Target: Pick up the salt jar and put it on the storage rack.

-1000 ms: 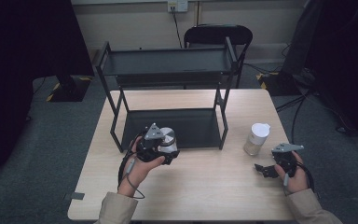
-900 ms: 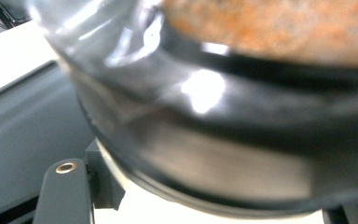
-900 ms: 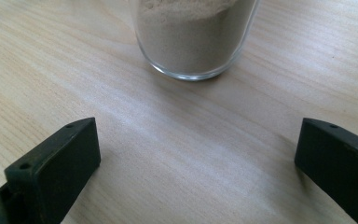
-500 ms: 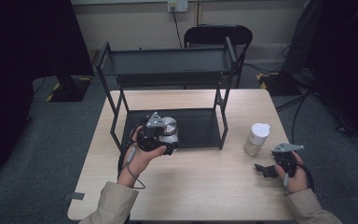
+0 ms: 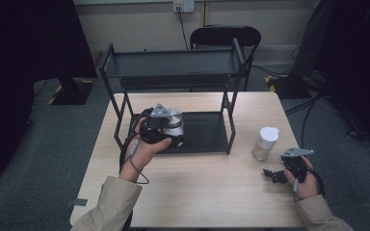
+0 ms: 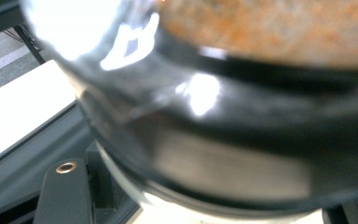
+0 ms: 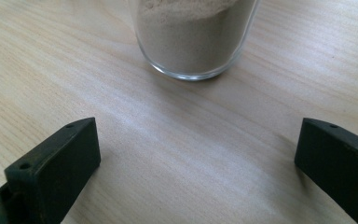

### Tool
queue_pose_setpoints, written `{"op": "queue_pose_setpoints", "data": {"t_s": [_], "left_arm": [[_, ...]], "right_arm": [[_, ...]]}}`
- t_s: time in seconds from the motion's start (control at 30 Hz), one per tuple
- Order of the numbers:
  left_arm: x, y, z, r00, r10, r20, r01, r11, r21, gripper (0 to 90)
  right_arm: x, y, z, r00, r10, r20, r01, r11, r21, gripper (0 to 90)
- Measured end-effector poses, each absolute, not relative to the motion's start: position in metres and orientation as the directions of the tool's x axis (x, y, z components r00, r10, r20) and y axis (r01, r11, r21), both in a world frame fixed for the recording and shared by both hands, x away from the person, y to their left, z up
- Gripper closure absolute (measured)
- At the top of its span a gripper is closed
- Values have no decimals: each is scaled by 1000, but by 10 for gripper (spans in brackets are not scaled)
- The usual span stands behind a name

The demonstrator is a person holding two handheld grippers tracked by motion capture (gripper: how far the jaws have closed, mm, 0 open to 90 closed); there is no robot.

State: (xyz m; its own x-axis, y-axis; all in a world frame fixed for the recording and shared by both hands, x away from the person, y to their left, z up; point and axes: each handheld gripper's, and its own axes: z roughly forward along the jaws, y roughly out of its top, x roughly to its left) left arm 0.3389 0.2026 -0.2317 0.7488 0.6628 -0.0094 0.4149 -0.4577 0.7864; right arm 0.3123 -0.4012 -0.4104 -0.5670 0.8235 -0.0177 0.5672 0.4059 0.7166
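Light wood-grain desk (image 5: 207, 192), pale top, bare across its near half. Grey carpet floor (image 5: 48, 159) around it. Black chair (image 5: 226, 36) behind the far edge, a wall socket (image 5: 183, 6) above it with a cable dropping down. Dark curtain (image 5: 24, 43) at far left, dark gear and cables on the floor at right.

Black two-tier metal shelf (image 5: 173, 62) stands on the far half of the desk; upper tray bare, lower tray resting just above the desk.

Left hand-held gripper (image 5: 166, 130) held at the front left of the lower tray, clamped on a silver-lidded jar (image 5: 174, 122) that is over the tray's edge. In the left gripper view the jar (image 6: 233, 107) is very close and blurred, orange-brown contents at top; one black jaw at bottom left, the shelf frame behind.

Right hand-held gripper (image 5: 272, 174) rests low on the desk at near right, jaws spread wide, holding nothing. Right gripper view: both jaws far apart with bare wood between.

White-lidded glass jar (image 5: 265, 143) of beige powder stands upright on the desk, right of the shelf, just beyond the right gripper's jaws, not touching; its base (image 7: 193, 37) shows ahead of them
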Motion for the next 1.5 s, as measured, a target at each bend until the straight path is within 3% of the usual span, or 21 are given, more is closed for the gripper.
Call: {"op": "queue_pose_setpoints", "data": {"t_s": [1.5], "left_arm": [[367,197,-167,723,691,8,414,-442,796,309]], "right_arm": [[312,-401,-410,-567,824,-18,567,406,717,0]]}}
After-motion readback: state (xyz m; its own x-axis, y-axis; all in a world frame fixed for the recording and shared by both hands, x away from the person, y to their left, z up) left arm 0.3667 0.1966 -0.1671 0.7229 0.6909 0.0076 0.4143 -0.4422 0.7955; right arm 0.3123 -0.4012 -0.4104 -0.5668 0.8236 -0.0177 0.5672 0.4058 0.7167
